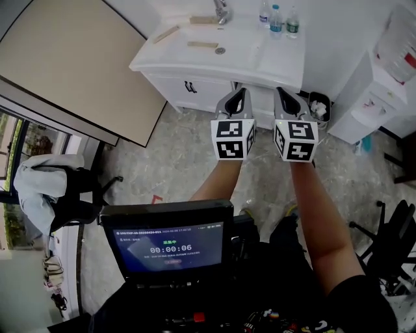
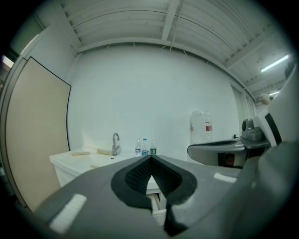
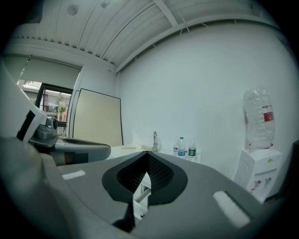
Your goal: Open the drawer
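Note:
A white vanity cabinet (image 1: 195,88) with a sink top stands against the far wall; a black handle (image 1: 190,86) shows on its front. Part of a white drawer front (image 2: 156,203) shows through the gap under the left jaws, and again as the drawer front (image 3: 140,198) under the right jaws. My left gripper (image 1: 238,91) and right gripper (image 1: 284,91) are held side by side in the air, short of the cabinet and touching nothing. The left gripper (image 2: 150,158) has its tips together with nothing between them. So does the right gripper (image 3: 147,154).
A faucet (image 1: 222,10) and three water bottles (image 1: 276,16) stand on the sink top. A bin (image 1: 320,107) and a water dispenser (image 1: 374,97) are to the cabinet's right, a beige board (image 1: 71,58) to its left. A monitor (image 1: 169,244) sits below my arms.

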The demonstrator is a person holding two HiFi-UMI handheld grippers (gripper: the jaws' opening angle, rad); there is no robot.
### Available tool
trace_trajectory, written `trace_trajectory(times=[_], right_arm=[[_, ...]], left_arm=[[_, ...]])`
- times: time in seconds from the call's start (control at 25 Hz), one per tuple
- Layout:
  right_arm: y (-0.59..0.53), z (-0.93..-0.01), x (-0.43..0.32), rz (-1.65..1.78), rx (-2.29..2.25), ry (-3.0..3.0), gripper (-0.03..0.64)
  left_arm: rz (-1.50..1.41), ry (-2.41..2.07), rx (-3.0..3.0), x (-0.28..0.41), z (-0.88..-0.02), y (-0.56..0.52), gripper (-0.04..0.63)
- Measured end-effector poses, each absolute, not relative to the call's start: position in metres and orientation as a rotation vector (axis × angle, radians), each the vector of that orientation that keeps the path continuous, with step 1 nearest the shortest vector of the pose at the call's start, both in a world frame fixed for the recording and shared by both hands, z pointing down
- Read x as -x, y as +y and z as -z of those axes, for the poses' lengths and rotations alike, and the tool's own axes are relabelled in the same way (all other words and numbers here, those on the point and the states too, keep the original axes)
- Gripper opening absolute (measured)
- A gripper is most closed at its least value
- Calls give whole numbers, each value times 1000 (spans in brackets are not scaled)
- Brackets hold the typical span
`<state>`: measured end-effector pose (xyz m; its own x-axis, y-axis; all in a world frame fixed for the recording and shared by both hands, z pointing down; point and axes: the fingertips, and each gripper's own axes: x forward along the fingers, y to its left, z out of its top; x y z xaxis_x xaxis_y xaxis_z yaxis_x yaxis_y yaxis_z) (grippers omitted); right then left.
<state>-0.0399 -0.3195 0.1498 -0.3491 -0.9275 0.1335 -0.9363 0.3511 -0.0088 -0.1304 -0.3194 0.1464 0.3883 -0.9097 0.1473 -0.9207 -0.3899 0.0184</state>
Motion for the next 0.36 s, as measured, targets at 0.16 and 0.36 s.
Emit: trace_trajectory(times=[0.16,0.36], right_arm=[[-319,-147,39,-116,-1729,-2492,21],[-326,-139,24,-88,-1759,-2473,21]], left_arm=[[-171,-1679,-2541,129,-145,-321,4],[-151,-1663,-2556,118,-139,-331,4]])
